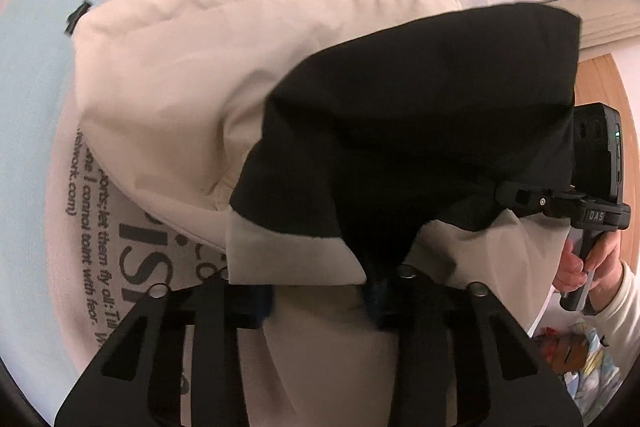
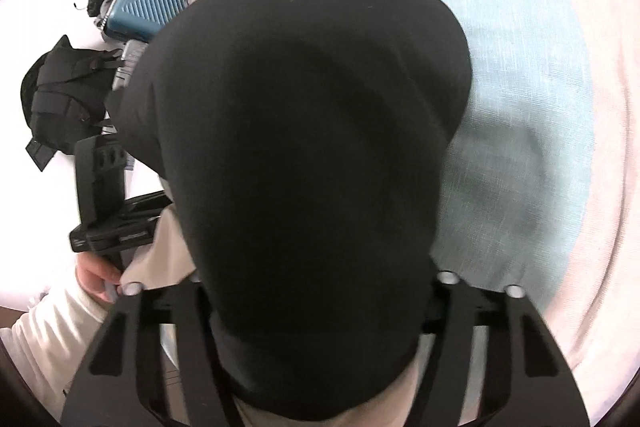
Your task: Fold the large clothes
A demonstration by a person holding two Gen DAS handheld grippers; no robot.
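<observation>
Both gripper tips buried under the beige-and-black garment (image 1: 360,131), their grip impossible to tell.

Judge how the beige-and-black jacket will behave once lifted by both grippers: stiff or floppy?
Likely floppy: the jacket drapes in soft folds over the left gripper. Its black part hangs over the right gripper, so it will probably sag between the grips.

Beige-and-black garment (image 1: 168,75), bunched on bed
</observation>
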